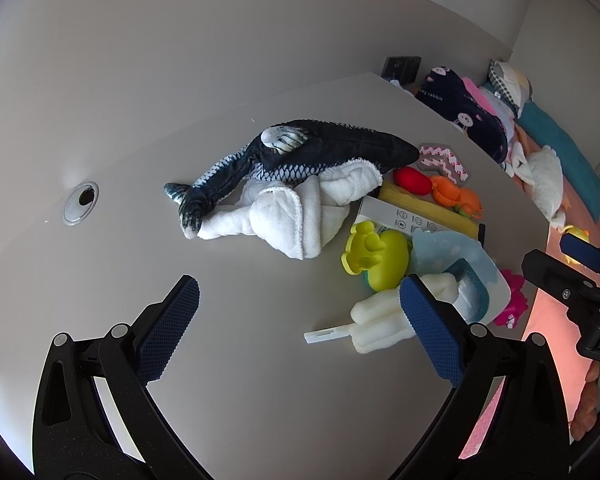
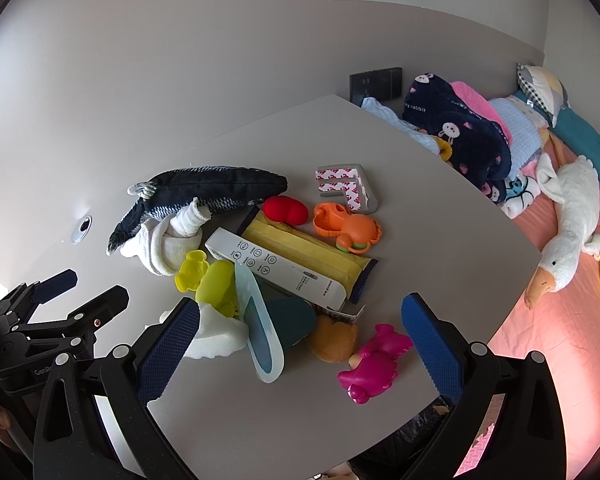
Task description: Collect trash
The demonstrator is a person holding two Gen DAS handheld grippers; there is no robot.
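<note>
Hovering tools: left tool [image 1: 300,308] and right tool [image 2: 300,328] both spread wide, holding nothing.
Near clutter: white foam piece [image 1: 384,320], pink toy [image 2: 374,362] on counter [image 1: 260,380].
Far: plush fish [image 1: 300,156] over white cloth [image 1: 292,216].

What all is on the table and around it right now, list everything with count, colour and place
table: one, pale grey, carries the clutter
plush fish: one, dark blue, far left of the pile
towel: one, white, rolled against the fish
yellow-green toy: one, beside the towel
white box: one, mid pile, over the yellow packet
red toy: one, by the fish's head
orange toy: one, right of the red one
corner guard: one, grey with red-white tape, far side
foam piece: one, white, near edge
blue-teal item: one, next to the foam
brown toy: one, near edge
magenta toy: one, near right edge
goose plush: one, white, on pink bedding
left tongs: open
right tongs: open
</note>
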